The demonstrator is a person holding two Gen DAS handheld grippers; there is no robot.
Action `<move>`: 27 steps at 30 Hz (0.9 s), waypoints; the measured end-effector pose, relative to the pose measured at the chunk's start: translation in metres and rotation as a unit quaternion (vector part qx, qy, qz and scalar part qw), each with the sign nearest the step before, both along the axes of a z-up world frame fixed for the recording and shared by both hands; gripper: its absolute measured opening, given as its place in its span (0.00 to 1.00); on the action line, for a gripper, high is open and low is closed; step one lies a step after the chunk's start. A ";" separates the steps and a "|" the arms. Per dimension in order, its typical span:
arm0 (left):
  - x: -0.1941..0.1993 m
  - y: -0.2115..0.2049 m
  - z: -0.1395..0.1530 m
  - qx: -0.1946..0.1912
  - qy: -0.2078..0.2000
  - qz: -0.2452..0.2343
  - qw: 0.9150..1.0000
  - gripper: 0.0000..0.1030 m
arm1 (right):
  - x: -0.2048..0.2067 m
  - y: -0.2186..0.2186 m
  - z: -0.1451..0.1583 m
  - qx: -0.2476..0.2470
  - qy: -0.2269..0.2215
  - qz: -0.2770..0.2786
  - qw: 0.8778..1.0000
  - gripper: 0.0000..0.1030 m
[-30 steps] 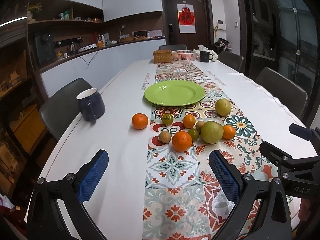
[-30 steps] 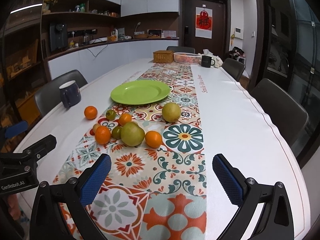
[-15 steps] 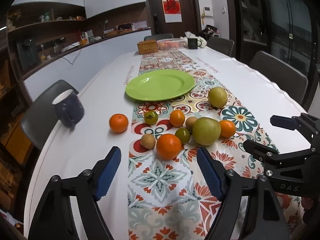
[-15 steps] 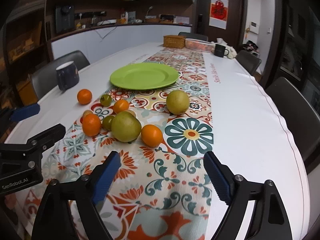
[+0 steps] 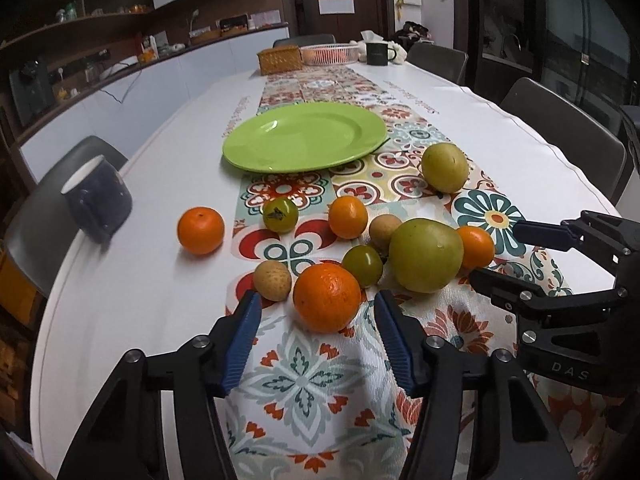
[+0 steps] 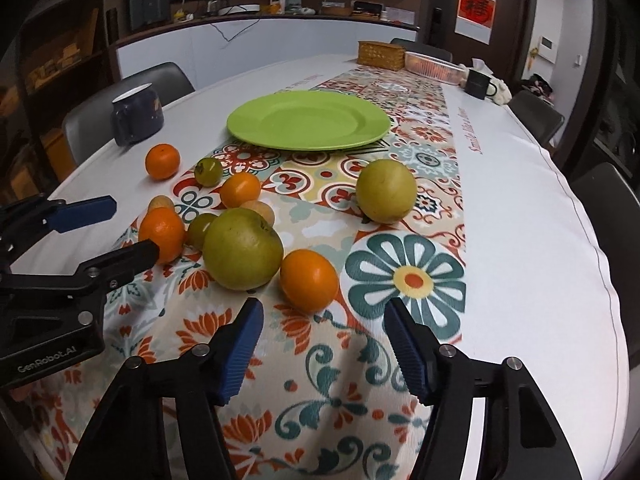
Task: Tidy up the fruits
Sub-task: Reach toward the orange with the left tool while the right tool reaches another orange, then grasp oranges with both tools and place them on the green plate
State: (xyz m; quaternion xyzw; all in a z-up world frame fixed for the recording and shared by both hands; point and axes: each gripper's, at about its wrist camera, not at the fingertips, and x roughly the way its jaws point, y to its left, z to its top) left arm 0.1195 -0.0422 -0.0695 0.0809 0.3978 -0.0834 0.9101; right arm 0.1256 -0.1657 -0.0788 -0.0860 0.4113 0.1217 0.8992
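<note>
A long white desk [image 5: 168,184] with a patterned runner [image 6: 424,148] fills a dim dining room, grey chairs [image 5: 560,128] drawn up along both sides. A white counter [image 6: 248,36] under dark wooden shelves [image 5: 72,28] (crowded with small items too blurred to name) lines one wall. A red paper hanging [image 6: 476,8] marks the dark door [image 6: 516,28] at the far end.

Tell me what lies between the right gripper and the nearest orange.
Nothing but patterned table runner: the right wrist view shows the open right gripper just short of the orange.
</note>
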 end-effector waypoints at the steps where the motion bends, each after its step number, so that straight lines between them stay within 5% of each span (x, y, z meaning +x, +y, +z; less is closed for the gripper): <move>1: 0.002 0.000 -0.002 -0.001 0.004 -0.001 1.000 0.53 | 0.002 0.001 -0.001 -0.001 0.001 0.003 1.000 0.59; 15: 0.019 -0.001 -0.013 -0.016 0.034 -0.006 0.999 0.39 | 0.021 0.007 -0.003 -0.011 -0.002 0.027 1.000 0.51; 20: 0.020 0.000 -0.014 -0.018 0.037 -0.005 0.999 0.39 | 0.024 0.011 -0.008 -0.008 0.010 0.036 0.999 0.32; 27: 0.014 0.001 -0.006 -0.022 0.035 -0.003 0.999 0.38 | 0.019 0.007 -0.004 0.009 0.009 0.021 1.000 0.32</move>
